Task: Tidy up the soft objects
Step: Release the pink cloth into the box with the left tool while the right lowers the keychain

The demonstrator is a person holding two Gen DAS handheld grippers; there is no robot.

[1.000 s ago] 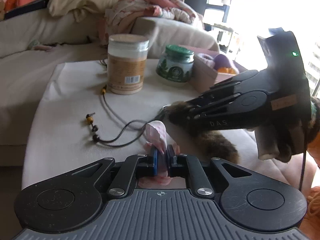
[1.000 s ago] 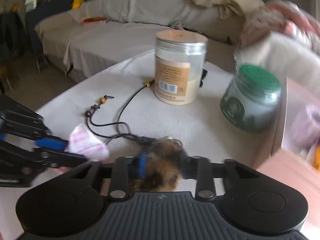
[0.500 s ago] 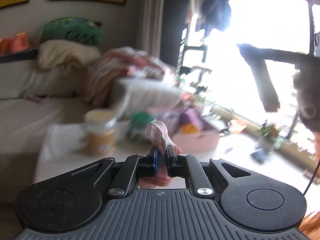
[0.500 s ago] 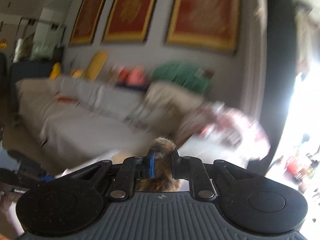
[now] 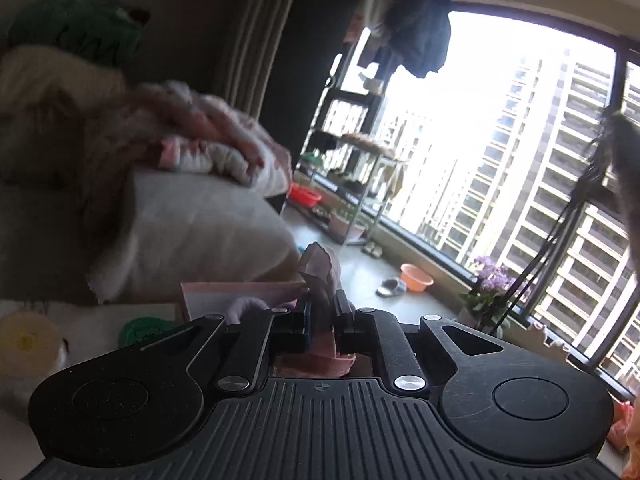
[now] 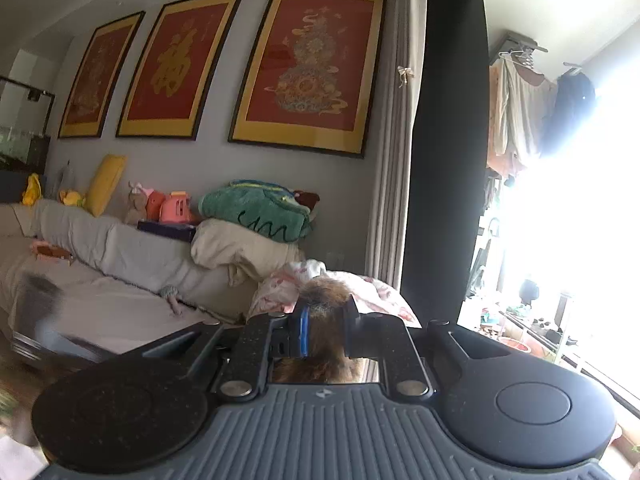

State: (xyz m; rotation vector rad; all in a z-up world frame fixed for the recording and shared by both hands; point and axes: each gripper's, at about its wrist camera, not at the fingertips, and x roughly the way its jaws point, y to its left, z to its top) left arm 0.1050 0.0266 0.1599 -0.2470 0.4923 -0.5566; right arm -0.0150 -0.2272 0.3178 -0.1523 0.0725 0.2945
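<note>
My left gripper (image 5: 323,312) is shut on a small pink cloth piece (image 5: 320,276), held up in the air above the table. Just below and beyond it is the pink cardboard box (image 5: 224,300) with a purple soft item (image 5: 244,308) inside. My right gripper (image 6: 324,326) is shut on a brown furry toy (image 6: 324,296), lifted high and facing the sofa and wall. A blurred furry shape (image 5: 628,184) with a hanging dark cord shows at the right edge of the left wrist view.
A green-lidded jar (image 5: 144,330) and a pale-lidded jar (image 5: 26,342) stand on the white-covered table (image 5: 92,320). A sofa (image 6: 132,264) with blankets and cushions lies beyond. A large window (image 5: 500,168) and drying rack stand to the right.
Both grippers have risen well above the table with their loads. The left one has swung right toward the box and window. The right one now faces the wall with pictures.
</note>
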